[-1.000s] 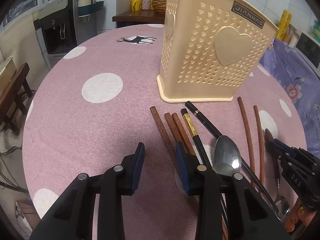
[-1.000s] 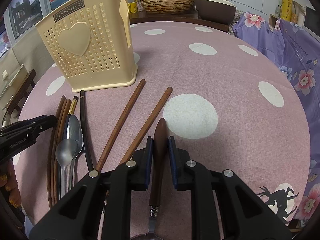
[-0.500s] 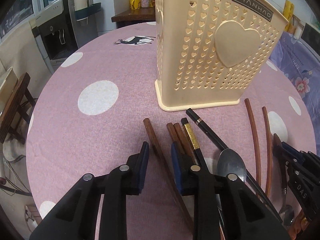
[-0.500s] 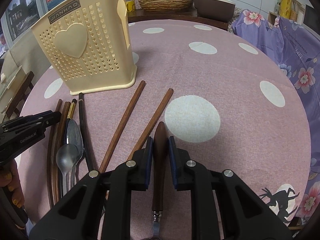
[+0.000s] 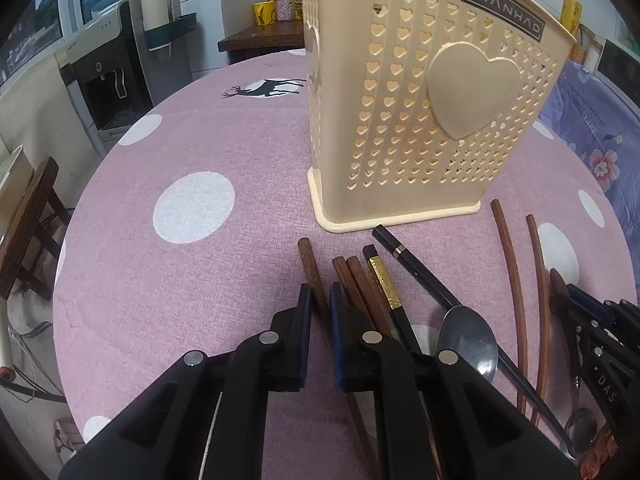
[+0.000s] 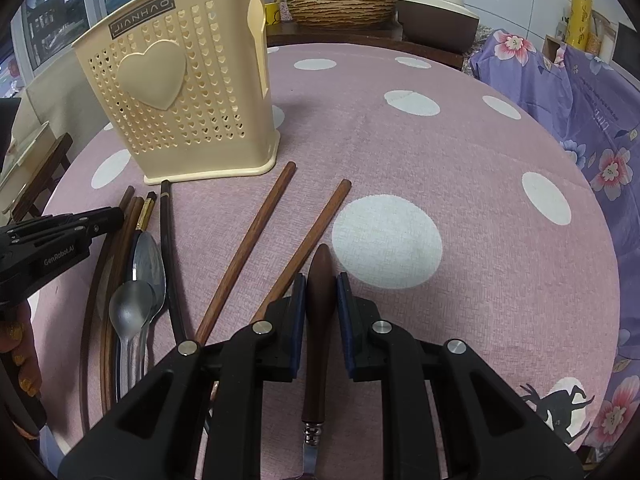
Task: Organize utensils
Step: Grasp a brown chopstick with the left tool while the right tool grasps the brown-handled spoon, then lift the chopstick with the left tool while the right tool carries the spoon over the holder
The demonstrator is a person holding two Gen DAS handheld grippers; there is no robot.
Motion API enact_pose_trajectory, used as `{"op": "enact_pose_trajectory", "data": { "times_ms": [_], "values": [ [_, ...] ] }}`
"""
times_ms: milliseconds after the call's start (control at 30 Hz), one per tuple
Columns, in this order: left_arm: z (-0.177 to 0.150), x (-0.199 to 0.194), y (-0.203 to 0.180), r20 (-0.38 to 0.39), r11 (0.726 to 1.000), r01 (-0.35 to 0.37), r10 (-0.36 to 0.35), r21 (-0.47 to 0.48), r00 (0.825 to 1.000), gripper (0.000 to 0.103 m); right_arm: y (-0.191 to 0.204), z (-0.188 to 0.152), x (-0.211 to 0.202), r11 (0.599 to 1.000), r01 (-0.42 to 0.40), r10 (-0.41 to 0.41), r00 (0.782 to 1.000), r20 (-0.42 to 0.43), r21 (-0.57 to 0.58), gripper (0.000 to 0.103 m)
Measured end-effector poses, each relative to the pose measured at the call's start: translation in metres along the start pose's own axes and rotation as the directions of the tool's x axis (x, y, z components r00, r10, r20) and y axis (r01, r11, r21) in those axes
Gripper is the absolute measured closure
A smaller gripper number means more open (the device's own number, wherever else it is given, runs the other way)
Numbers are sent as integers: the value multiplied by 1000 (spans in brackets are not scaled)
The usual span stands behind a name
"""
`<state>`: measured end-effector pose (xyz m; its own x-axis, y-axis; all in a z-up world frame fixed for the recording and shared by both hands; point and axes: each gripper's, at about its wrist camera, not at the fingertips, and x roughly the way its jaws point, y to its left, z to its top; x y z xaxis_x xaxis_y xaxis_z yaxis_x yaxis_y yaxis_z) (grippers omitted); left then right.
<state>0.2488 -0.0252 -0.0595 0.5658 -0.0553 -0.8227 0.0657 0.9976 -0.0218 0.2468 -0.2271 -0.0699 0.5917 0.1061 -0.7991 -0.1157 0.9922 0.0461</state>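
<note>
Left gripper (image 5: 318, 308): jaws narrowed around the outermost brown chopstick (image 5: 310, 266), which runs between the blue pads; contact on both sides cannot be confirmed, so whether it is pinched cannot be told. The chopstick's blunt end projects past the jaw tips toward the cream utensil holder (image 5: 424, 112). Just to its right lie two more brown chopsticks (image 5: 352, 280), then a gold-banded black chopstick (image 5: 382, 284), a second black chopstick (image 5: 408, 264) and a steel spoon (image 5: 468, 338), all close together on the tabletop (image 5: 192, 280). Right gripper (image 6: 320, 292): jaws pinching the dark wooden handle (image 6: 320, 304) of a utensil; the handle's rounded end sticks out beyond the tips, its metal ferrule is under the gripper body. In that view, two long brown chopsticks (image 6: 248, 244) lie loose just left of the jaws, angled toward the holder's base (image 6: 208, 176). The holder stands upright near the far left part of the tabletop, ahead of the utensil cluster. Open pink cloth lies left of the left gripper and right of the right gripper, out to the round table edge; purple floral fabric (image 6: 592, 120) hangs beyond the right edge.
</note>
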Motion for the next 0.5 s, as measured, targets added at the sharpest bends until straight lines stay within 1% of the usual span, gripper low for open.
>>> {"op": "enact_pose_trajectory", "data": {
  "times_ms": [100,233,367,500],
  "values": [
    [0,-1,3,3,1000,21,-21,-10,1000,95,-2,0,-4,1000,-8,8,1000,12,0,86],
    [2,-7,11,31,999,39,-38,-32,999,96,-6,1,-9,1000,-29,29,999,28,0,86],
    [7,-28,20,90,997,58,-54,-47,994,96,-17,3,-24,998,-53,51,996,73,22,86],
    [17,-60,34,173,995,79,-67,-60,983,96,-32,10,-52,997,-60,53,987,152,41,87]
  ]
}}
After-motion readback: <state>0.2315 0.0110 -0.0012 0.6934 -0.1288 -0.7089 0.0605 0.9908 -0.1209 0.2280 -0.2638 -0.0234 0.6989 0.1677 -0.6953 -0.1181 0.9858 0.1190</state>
